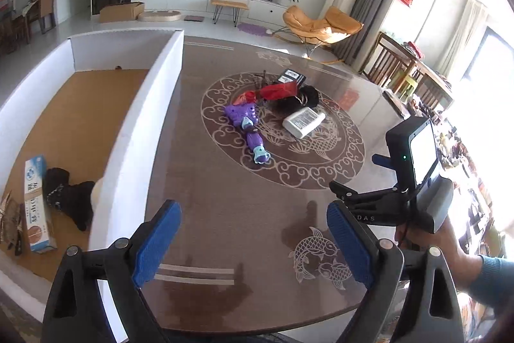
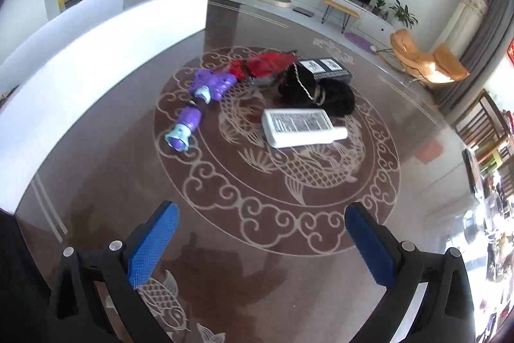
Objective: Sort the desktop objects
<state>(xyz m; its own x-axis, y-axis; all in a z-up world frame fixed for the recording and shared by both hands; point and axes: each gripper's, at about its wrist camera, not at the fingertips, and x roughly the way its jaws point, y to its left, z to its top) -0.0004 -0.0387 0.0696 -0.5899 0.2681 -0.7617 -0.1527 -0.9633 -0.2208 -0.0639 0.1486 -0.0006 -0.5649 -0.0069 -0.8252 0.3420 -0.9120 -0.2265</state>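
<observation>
From your left wrist camera, your left gripper [image 1: 249, 238] hangs over the near part of the brown patterned table [image 1: 225, 198] with its blue pads spread wide and nothing between them. To its left stands the white-walled sorting box [image 1: 151, 105] with a cardboard floor, and in its near corner lie a toothpaste carton [image 1: 38, 203] and a black cloth item [image 1: 69, 198] just beside it (something pale sits against the wall there, too hidden to name). On the table's round medallion the remaining pile waits: a purple toy [image 1: 249, 130], a red fabric piece [image 1: 278, 91], a black bundle [image 1: 306, 98], a white bottle [image 1: 303, 121] lying flat, and a dark printed box [image 1: 292, 75] at the far side. Your right hand [image 1: 440, 241] shows at the right edge, carrying its device. From your right wrist camera, your right gripper [image 2: 261, 241] is likewise released, pads far apart over bare tabletop, well short of the pile. The purple toy [image 2: 200, 105] lies to the left, the white bottle [image 2: 303, 127] to the right, with the red fabric piece [image 2: 266, 66], black bundle [image 2: 321, 94] and dark printed box [image 2: 324, 69] behind them.
</observation>
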